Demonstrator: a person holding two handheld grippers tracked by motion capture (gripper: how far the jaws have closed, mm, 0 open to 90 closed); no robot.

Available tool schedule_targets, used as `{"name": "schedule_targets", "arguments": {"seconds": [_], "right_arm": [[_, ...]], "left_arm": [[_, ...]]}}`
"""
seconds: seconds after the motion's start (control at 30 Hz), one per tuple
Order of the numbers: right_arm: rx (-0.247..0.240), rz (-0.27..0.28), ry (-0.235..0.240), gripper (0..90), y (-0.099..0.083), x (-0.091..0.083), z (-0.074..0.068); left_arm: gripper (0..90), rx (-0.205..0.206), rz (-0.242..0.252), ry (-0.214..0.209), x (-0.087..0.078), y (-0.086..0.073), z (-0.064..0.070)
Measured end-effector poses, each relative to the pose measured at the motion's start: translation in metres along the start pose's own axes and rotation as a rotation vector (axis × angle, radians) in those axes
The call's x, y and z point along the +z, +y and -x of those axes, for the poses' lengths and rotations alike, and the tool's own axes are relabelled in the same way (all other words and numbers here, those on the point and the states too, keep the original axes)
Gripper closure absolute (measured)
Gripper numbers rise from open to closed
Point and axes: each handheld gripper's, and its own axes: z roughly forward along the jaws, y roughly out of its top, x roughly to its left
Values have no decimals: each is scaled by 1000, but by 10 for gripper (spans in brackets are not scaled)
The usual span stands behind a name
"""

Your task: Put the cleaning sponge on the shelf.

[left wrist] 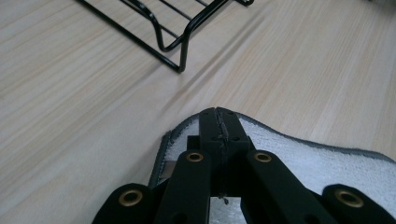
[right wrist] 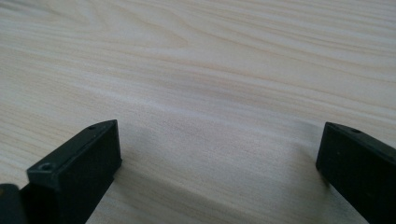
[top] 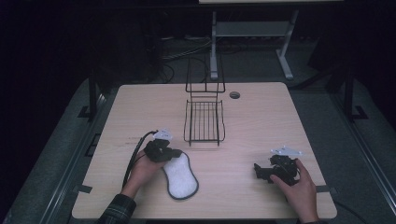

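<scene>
A white pad (top: pixel 180 176) with a grey rim lies flat on the wooden table (top: pixel 261 116), left of centre. My left gripper (top: pixel 174 151) sits at the pad's far end. In the left gripper view its jaws (left wrist: pixel 218 113) are pressed together at the pad's (left wrist: pixel 308 158) edge, which bunches up around their tips. A black wire rack (top: pixel 204 122) stands just beyond, its corner (left wrist: pixel 173 44) close ahead of the left jaws. My right gripper (top: pixel 257 171) rests low at the front right. It (right wrist: pixel 219 149) is open over bare wood, with nothing between its fingers.
The rack's tall back frame (top: pixel 205 74) rises near the table's far edge, beside a round cable hole (top: pixel 235 95). Beyond the table stands a white desk leg (top: pixel 214 46) amid cables. Bare wood stretches between the pad and the right gripper.
</scene>
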Motion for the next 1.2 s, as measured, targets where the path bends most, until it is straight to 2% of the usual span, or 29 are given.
{"name": "schedule_targets", "arguments": {"seconds": [0.27,0.43,0.53,0.87,0.97,1.1,1.2], "right_arm": [[0,0,0,0,0,0,0],[0,0,0,0,0,0,0],[-1,0,0,0,0,0,0],[0,0,1,0,0,0,0],[-2,0,1,0,0,0,0],[0,0,1,0,0,0,0],[-1,0,1,0,0,0,0]], "left_arm": [[896,-16,-8,19,-12,-10,-4],[896,-26,-16,52,-24,-20,-6],[896,-36,-16,58,-28,-24,-6],[896,-109,-1,99,-56,-52,-9],[896,-117,0,114,-63,-59,-10],[896,-133,17,111,-67,-62,-9],[896,-118,33,105,-69,-57,-3]]}}
